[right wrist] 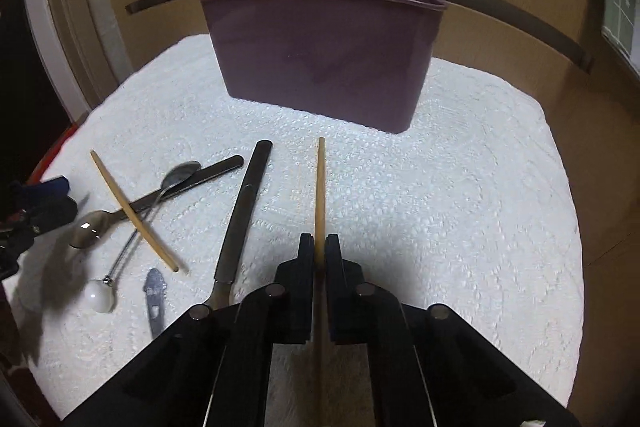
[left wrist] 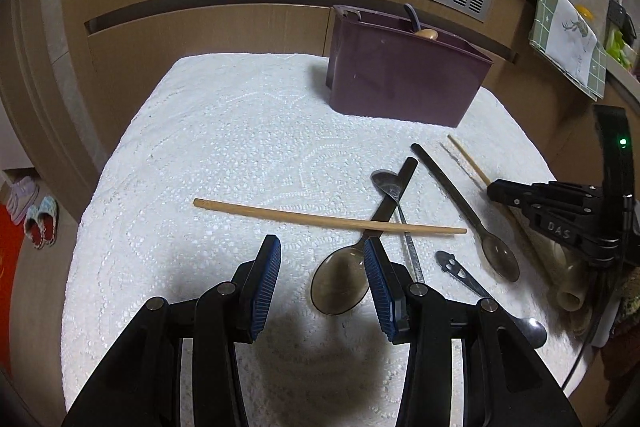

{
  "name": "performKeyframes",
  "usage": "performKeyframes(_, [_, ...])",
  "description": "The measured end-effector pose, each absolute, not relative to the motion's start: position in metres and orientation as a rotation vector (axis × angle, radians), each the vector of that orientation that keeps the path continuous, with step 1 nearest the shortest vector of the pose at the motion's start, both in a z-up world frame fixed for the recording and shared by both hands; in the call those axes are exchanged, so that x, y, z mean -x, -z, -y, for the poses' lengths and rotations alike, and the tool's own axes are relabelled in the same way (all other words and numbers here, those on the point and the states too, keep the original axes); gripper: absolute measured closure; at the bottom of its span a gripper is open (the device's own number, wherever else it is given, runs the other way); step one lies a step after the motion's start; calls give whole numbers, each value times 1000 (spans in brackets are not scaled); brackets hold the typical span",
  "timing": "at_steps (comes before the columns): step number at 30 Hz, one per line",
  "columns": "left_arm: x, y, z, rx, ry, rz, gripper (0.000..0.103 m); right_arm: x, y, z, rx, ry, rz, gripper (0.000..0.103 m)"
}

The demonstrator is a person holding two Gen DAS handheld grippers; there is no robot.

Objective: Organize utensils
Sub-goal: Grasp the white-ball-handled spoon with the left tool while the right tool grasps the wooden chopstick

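The right gripper (right wrist: 319, 251) is clenched on a thin wooden chopstick (right wrist: 320, 187) pointing toward the tall maroon plastic utensil bin (right wrist: 320, 59) standing on the white textured cloth (right wrist: 460, 187). The left gripper (left wrist: 322, 267) hangs spread and empty, in front and left of the bin, above a second wooden chopstick (left wrist: 280, 213) lying across a translucent smoky-grey plastic spoon (left wrist: 340, 283)

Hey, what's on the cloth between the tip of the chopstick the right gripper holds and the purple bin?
Nothing: in the right wrist view, only bare white lace tablecloth separates the wooden chopstick from the purple plastic bin.
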State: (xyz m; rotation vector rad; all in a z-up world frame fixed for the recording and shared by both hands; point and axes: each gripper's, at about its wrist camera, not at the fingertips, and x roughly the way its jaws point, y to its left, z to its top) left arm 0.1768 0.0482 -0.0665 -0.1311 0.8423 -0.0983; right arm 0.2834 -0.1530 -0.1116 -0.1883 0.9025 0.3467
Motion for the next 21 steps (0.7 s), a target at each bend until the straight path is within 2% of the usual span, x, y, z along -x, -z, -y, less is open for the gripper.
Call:
performKeyframes(11, [-175,69,-42,148,213,-853,59,-244,81,187,58,-328,-813,98])
performKeyframes(17, [-162,70,-35,59,321,-833,58,-233,78,190,33,-338,-796,98])
performKeyframes(21, [-169,72,-44,94,287,-849,59,-231,81,188,17,-347,-798,98])
